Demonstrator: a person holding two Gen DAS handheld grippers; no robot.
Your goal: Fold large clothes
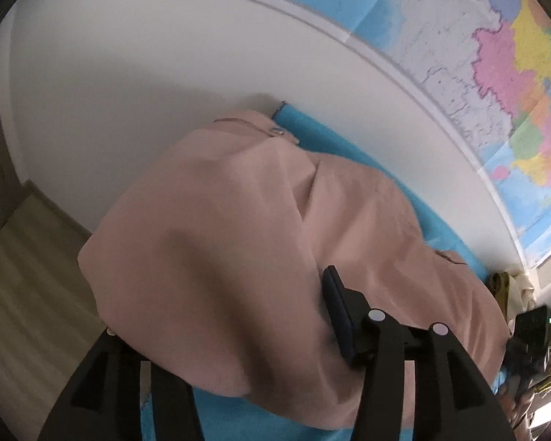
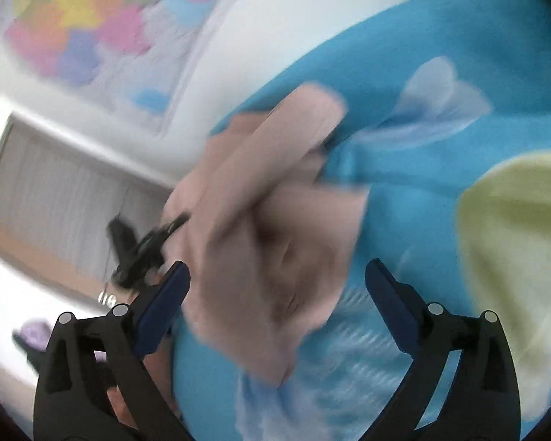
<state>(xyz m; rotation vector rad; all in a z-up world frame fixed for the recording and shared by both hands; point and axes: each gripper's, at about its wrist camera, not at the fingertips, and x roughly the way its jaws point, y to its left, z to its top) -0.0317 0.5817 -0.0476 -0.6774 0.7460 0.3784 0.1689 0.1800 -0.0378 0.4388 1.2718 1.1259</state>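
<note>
Garment [image 1: 216, 242] over left tool [image 1: 220, 330], seemingly unclamped.

The left gripper [image 1: 220, 330] has matte black plastic arms with triangular cut-outs, round silver rivets at the joints, and a dark navy pad on the one finger [image 1: 336, 316] that shows. The right gripper [image 2: 277, 286] has the same build: black linkages, silver rivets, two navy-blue rectangular fingers [image 2: 165, 305].

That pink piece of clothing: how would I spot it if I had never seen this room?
Find the coloured wall map, then look below it to the bright blue blanket. The pink garment lies bunched on that blanket, draped over the left gripper. It is dusty pink, unlike the pale yellow-green cloth nearby.
</note>
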